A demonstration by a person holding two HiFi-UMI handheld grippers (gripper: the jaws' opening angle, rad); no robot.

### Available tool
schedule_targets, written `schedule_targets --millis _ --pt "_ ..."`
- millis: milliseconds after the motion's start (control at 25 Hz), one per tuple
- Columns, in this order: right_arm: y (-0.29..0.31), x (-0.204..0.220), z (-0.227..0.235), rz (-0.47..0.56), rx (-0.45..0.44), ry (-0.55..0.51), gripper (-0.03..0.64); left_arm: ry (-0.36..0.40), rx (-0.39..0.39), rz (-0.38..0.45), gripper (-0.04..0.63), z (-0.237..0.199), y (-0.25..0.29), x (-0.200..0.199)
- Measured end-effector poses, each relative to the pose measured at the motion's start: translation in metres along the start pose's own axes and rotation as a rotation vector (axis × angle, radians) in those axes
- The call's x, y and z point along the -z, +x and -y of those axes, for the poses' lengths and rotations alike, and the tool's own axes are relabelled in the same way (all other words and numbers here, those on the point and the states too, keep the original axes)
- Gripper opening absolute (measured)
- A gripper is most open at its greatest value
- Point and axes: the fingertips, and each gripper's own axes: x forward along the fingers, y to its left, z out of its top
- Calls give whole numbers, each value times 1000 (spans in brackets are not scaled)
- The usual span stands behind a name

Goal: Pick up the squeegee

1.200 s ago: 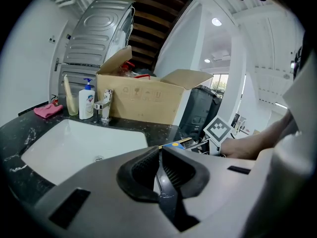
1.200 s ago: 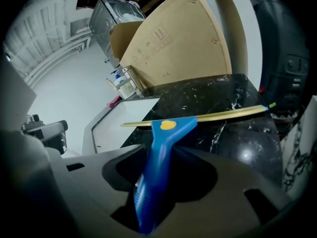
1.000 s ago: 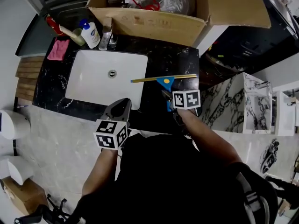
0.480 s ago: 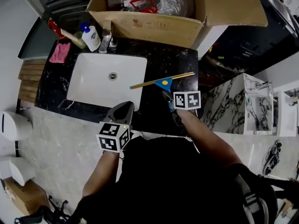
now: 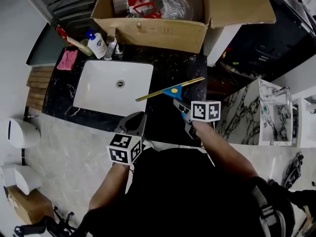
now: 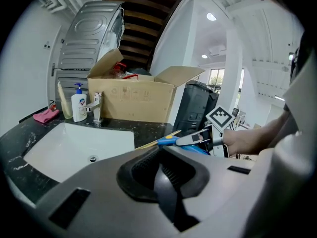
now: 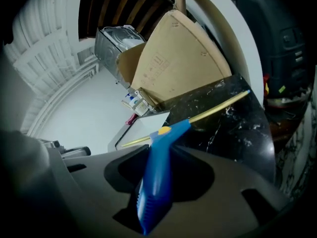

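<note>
Here, right claw view: right claw (image 7: 161, 175) pinches the squeegee (image 7: 171, 133) by its blue handle, jaws just closed in; the head view hides this grip.
Squeegee: over the black bench (image 5: 170, 65), beside the sink (image 5: 101, 90).
Left claw (image 6: 163, 175): pressed together, empty.
Cardboard box (image 5: 158, 32): clear plastic bag (image 5: 180, 3).

Black marbled desk (image 5: 174, 65), set with a white rectangular sink (image 5: 98, 90). Behind the sink: chrome faucet (image 5: 113, 46), white soap bottle (image 5: 97, 44) with blue pump, pink cloth (image 5: 67, 59) at the left. Open cardboard box (image 5: 158, 33) at the back edge, holding a clear plastic bag (image 5: 177, 4).
</note>
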Motion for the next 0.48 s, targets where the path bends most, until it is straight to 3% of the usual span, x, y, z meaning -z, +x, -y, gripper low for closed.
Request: schedule_targets --millis 480 --pt "-91 -22 -5 145 -126 -39 146 5 -6 53 31 70 6 -11"
